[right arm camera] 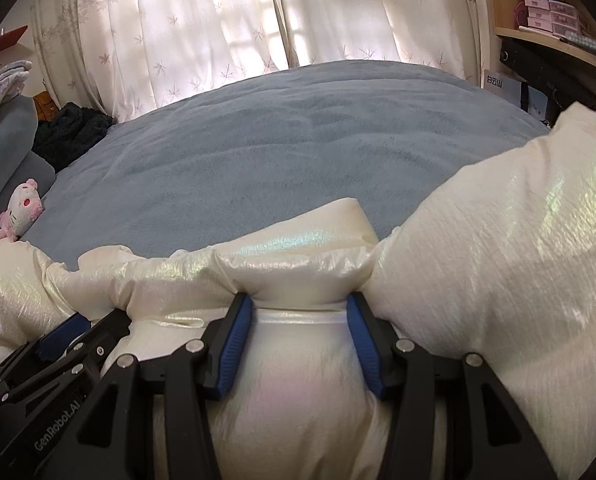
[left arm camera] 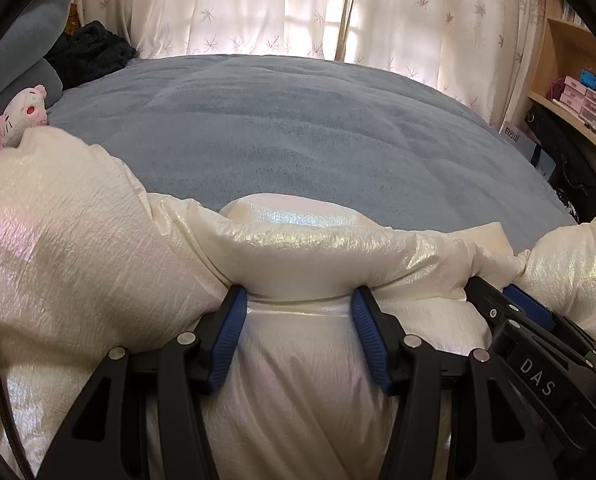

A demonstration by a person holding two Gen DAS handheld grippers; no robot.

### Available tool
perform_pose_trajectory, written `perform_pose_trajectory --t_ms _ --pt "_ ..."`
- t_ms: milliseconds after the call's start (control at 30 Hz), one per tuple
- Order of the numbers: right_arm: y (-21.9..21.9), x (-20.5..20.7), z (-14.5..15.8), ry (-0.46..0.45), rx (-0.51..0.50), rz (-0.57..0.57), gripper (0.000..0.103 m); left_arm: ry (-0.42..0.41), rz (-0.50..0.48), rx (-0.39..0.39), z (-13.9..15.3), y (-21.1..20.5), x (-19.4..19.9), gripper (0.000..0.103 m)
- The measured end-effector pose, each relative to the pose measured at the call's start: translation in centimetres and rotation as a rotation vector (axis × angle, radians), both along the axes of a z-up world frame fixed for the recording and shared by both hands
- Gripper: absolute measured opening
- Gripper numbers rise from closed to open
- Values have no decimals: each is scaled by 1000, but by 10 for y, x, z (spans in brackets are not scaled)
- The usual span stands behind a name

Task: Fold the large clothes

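Left wrist view has the left gripper (left arm camera: pixel 298 300) clamped on a fat roll of the puffy, pearly cream padded jacket (left arm camera: pixel 98 240), blue pads squeezing it from both sides; right wrist view shows the right gripper (right arm camera: pixel 299 306) pinching the same bunched edge just beside it; the two grippers sit close together. Jacket lies heaped at the near edge of the bed with the fuzzy blue blanket (right arm camera: pixel 278 140), a sleeve-like bulge puffing up on each side. Guessing the fold is only partway; that pinched edge probably has to go across, then get flattened.
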State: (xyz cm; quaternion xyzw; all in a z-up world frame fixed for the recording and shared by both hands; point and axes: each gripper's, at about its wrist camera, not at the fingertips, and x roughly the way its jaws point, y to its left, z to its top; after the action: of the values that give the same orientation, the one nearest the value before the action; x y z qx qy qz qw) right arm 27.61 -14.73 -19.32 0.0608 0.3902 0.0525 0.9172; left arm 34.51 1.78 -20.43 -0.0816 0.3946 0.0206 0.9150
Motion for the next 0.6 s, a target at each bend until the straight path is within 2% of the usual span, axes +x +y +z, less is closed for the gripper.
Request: perform_pose_trajectory --t_ms 133,267,333,433,600 --pt "-1 8 4 55 -5 48 53 61 -26 32 5 -2 8 54" --pt "-6 12 12 100 -55 150 51 118 -104 104 15 2 17 54" --pt "-16 13 17 101 -76 166 50 126 -113 134 20 8 18 54" --pt "-46 13 26 89 -76 123 50 136 -62 177 29 36 22 54" --pt "-100 12 37 92 -52 21 50 159 53 174 38 84 24 54"
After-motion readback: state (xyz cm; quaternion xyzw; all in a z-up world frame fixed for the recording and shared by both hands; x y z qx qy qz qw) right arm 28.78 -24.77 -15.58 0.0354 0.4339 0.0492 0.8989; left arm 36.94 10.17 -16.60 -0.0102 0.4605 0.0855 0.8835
